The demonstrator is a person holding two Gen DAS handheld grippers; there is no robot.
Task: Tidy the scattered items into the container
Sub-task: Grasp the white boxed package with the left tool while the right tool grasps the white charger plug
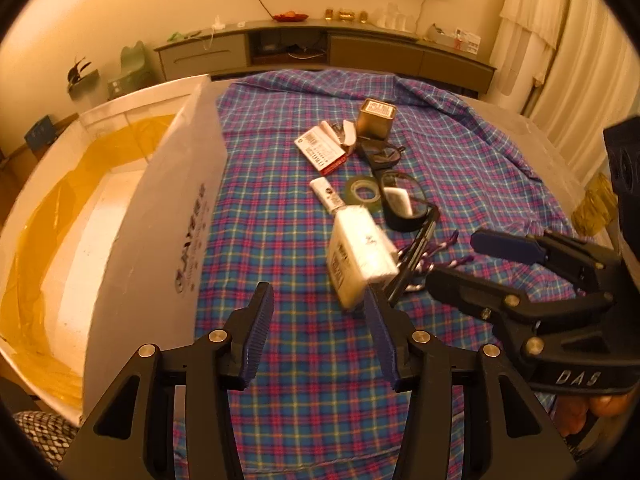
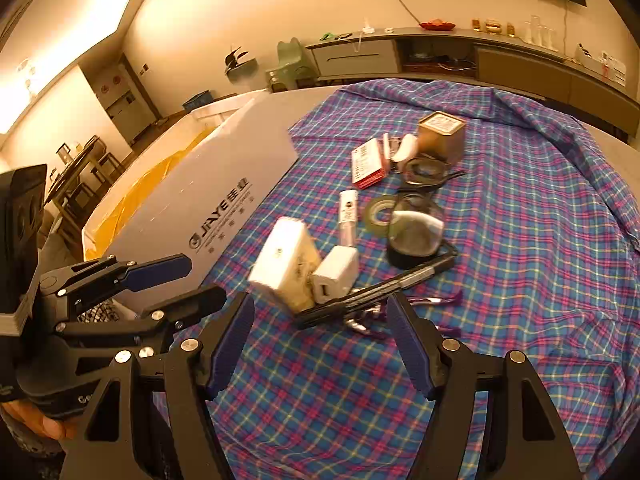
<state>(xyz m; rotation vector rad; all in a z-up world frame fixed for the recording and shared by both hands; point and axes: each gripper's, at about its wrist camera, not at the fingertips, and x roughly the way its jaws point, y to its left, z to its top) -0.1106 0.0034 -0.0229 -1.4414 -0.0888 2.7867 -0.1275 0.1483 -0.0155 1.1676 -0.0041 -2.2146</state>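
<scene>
with both the left hand-held gripper (image 1: 320,334) and right hand-held gripper (image 2: 320,344) open and empty, you square up on the white box (image 2: 286,264) before closing, then carry it left to the container (image 1: 132,216).

Items (image 1: 362,216) lie on the cloth (image 1: 280,248), container (image 1: 100,208) at left.

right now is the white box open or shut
Open: the white box has its flap raised, and the yellow lining inside shows. No scattered item is visible in it.
</scene>
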